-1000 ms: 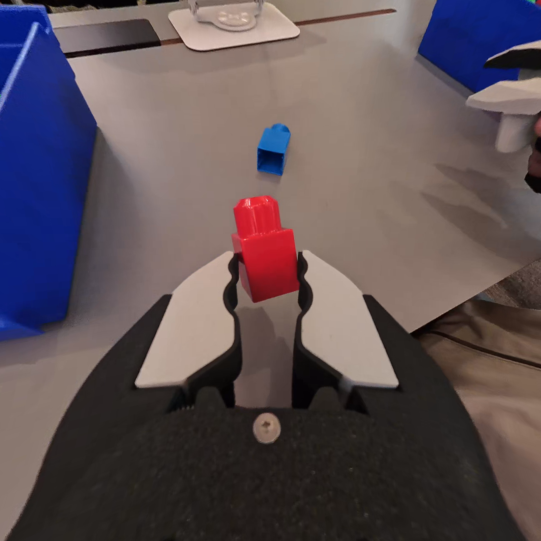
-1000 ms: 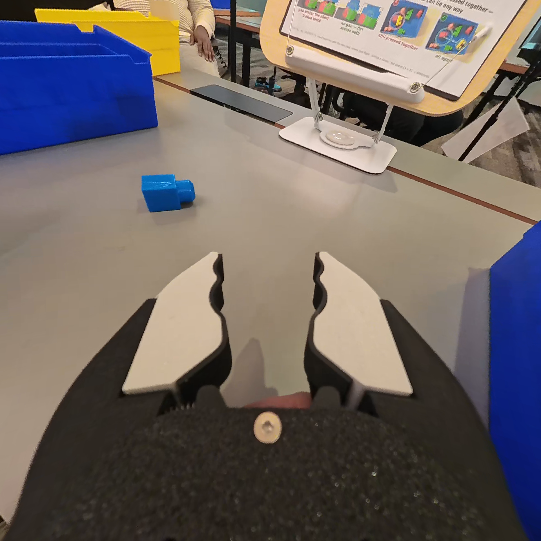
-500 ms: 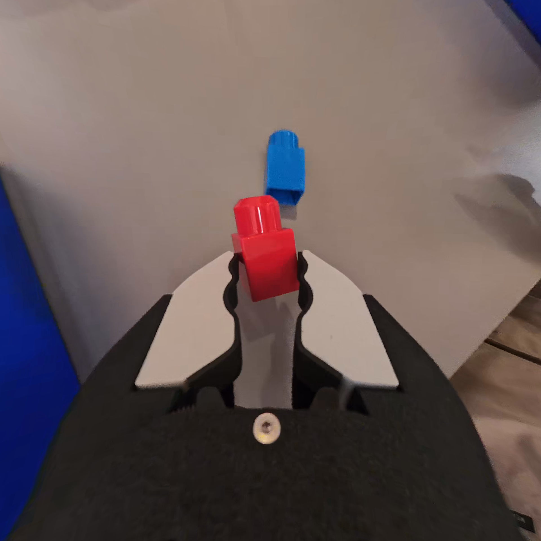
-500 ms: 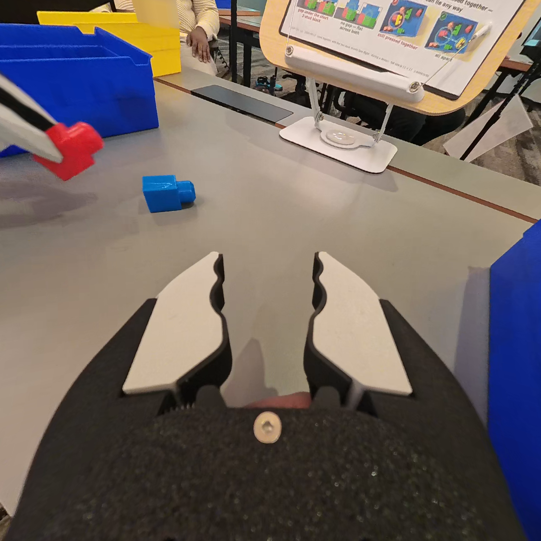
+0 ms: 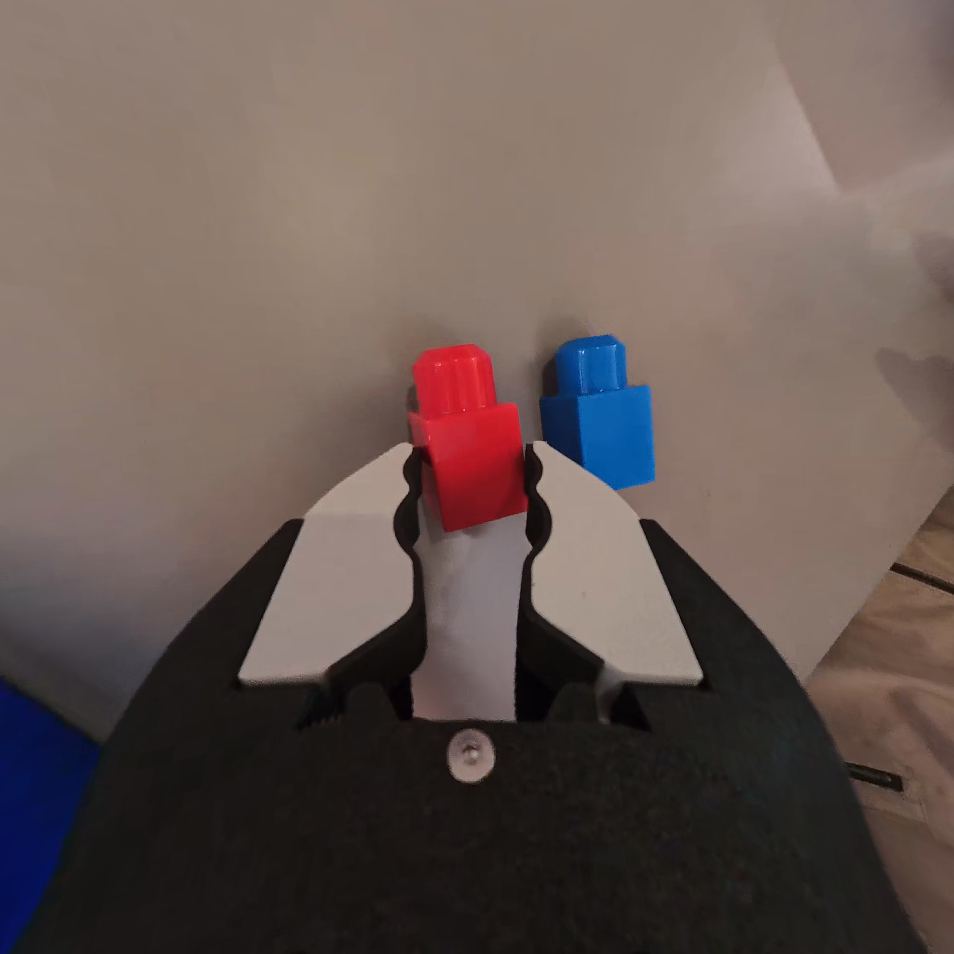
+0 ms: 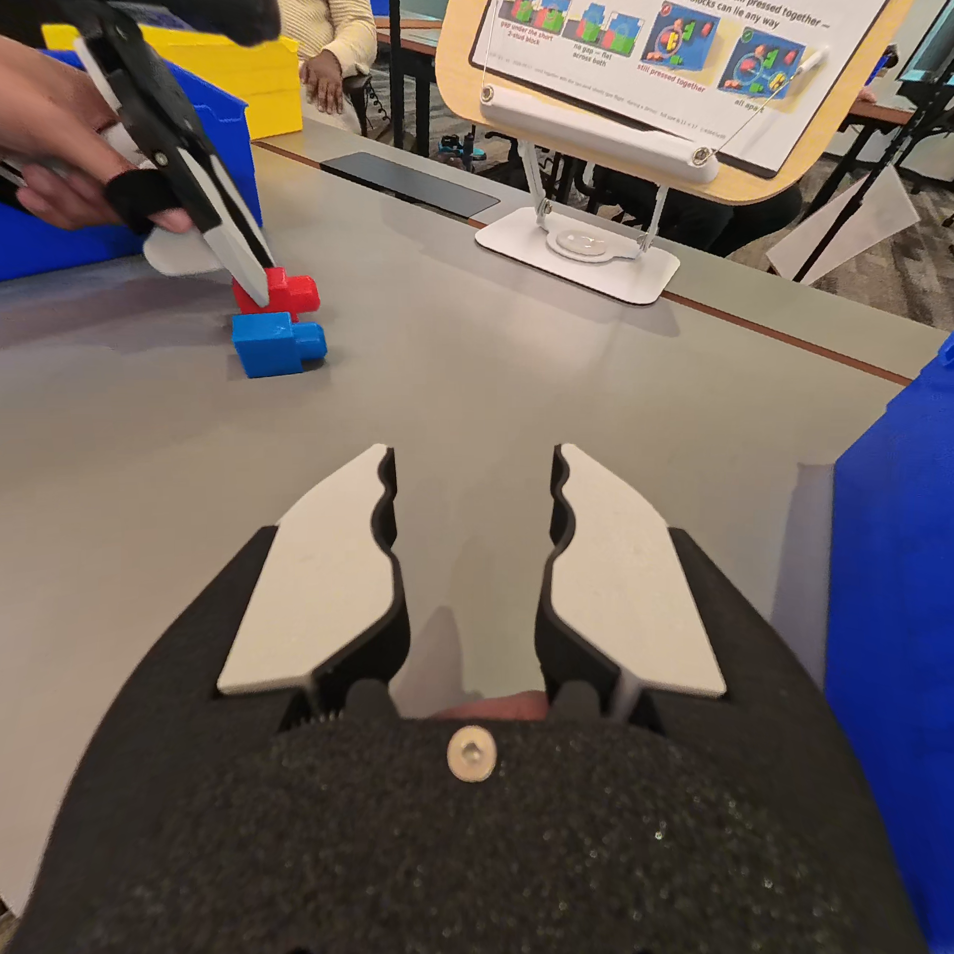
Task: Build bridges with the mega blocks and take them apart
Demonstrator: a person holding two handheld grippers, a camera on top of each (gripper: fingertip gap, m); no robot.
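My left gripper (image 5: pixel 470 454) is shut on a red one-stud block (image 5: pixel 467 454), held low over the grey table (image 5: pixel 258 206) with its stud pointing away. A blue one-stud block (image 5: pixel 599 423) lies on its side just to the right of it. In the right wrist view the left gripper (image 6: pixel 258 289) holds the red block (image 6: pixel 286 294) directly behind the blue block (image 6: pixel 273 343), close or touching. My right gripper (image 6: pixel 472 454) is open and empty, low over the table near its front.
A blue bin (image 6: pixel 227 155) and a yellow bin (image 6: pixel 263 77) stand at the far left. Another blue bin (image 6: pixel 898 568) is close on the right. A stand with an instruction card (image 6: pixel 645 103) sits at the back. A seated person (image 6: pixel 335 57) is behind the table. Some 25 cm of space lies between my two pairs of fingers. Left tips and right tips are each some 35 cm from the instruction card (image 6: pixel 645 103).
My left gripper has carried the red block down and forward to just beside the blue block. My right gripper has not moved and stays open.
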